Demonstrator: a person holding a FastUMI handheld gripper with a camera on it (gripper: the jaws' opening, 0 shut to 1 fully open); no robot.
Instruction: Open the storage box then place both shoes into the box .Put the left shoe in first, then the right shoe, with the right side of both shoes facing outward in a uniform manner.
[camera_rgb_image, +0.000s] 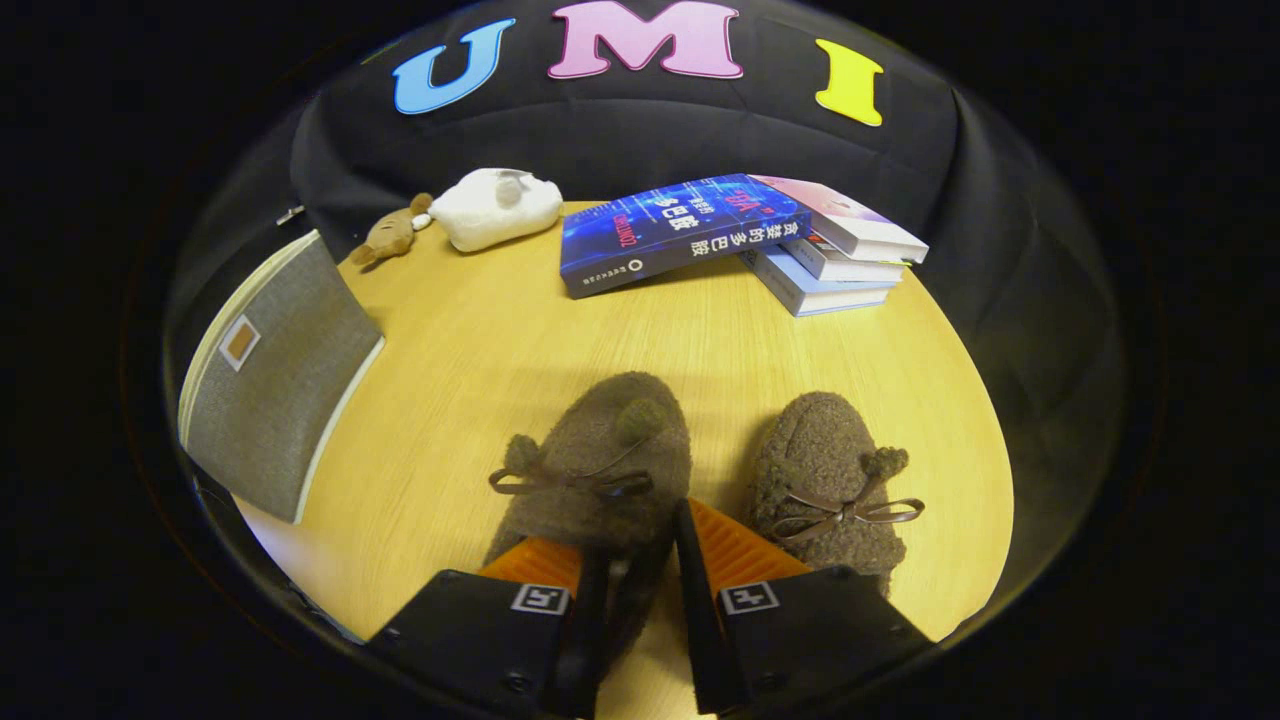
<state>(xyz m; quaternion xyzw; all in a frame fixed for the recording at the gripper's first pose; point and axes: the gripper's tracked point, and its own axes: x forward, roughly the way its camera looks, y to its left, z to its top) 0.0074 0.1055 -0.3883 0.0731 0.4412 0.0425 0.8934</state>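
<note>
Two brown fuzzy shoes with thin bows lie on the round wooden table (480, 350), toes pointing away from me. My gripper (640, 545) is shut on the left-hand shoe (600, 450): its heel-side rim sits pinched between the two fingers. This shoe looks slightly raised and casts a shadow ahead of its toe. The right-hand shoe (825, 470) rests flat on the table just right of the fingers, untouched. The grey fabric storage box (275, 375) stands to the left of the shoes at the table's edge. It shows a grey panel with a small label, and its inside is hidden.
A stack of books (840, 260) lies beyond the shoes at the far side of the table, with a blue book (680, 230) leaning on it. A white plush toy (495, 208) and a small brown one (392, 236) sit at the far left. Bare wood lies between box and shoes.
</note>
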